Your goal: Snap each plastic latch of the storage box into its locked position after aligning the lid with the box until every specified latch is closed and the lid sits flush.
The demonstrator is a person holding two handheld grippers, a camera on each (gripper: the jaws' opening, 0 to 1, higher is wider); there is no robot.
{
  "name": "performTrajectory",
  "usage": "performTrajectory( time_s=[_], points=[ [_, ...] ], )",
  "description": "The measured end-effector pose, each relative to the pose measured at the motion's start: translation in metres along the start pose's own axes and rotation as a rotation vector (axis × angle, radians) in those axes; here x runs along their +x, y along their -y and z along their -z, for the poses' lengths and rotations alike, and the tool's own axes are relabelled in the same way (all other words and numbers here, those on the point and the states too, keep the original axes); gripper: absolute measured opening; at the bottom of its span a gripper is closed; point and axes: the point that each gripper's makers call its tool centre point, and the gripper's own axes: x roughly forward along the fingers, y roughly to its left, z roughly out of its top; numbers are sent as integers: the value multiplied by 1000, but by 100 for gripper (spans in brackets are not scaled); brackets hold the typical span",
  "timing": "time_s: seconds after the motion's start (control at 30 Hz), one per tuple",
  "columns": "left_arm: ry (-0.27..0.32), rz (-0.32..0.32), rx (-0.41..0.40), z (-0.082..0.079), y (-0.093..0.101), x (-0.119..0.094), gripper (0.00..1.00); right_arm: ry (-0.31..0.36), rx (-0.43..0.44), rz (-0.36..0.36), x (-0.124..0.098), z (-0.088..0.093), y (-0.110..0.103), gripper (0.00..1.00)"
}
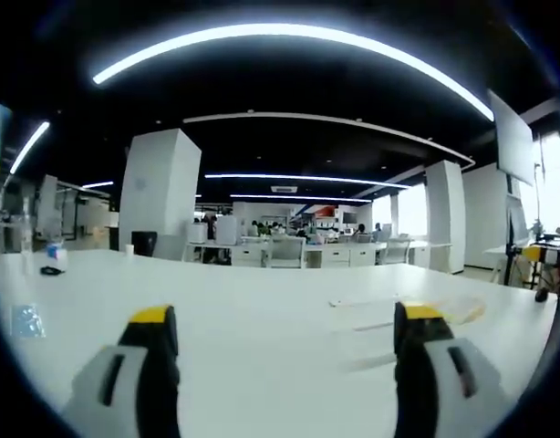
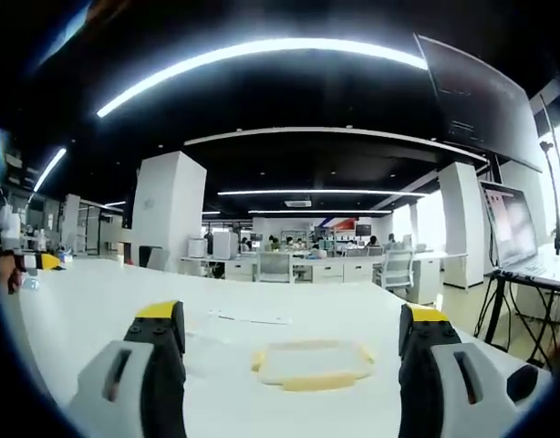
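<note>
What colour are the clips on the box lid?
Yellow latches on a clear lid, best in the right gripper view.

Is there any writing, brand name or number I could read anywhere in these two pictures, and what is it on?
None can be read.
Laptop screen on a stand: a picture shows, any text is too blurred.
Red sign at the far wall: too small to read.
Small packet on the white table: markings blurred.

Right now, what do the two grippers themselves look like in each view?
In both views they match. The left gripper has two chunky jaws, black on the inner faces with pale grey outer shells, each capped by a yellow tip and bearing a dark slot in the shell. The right gripper has the same black, grey and yellow build. No cables or sleeves are visible.
</note>
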Motion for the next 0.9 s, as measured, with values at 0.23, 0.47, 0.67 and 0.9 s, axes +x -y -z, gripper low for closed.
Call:
performTrajectory(
  time_s=[0.23, 0.47, 0.67, 0.9],
  points=[
    [-5, -1, 0, 2, -1, 1, 100, 0, -2, -2, 0, 0, -1, 100],
    [-4, 0, -3, 2, -1, 1, 100, 0, -3, 1, 0, 0, 0, 100],
    [-10, 3, -5, 4, -1, 1, 100, -2, -4, 3, 0, 0, 1, 100],
    [-7, 3, -4, 2, 0, 0, 100, -2, -5, -7, 1, 1, -1, 100]
  ],
)
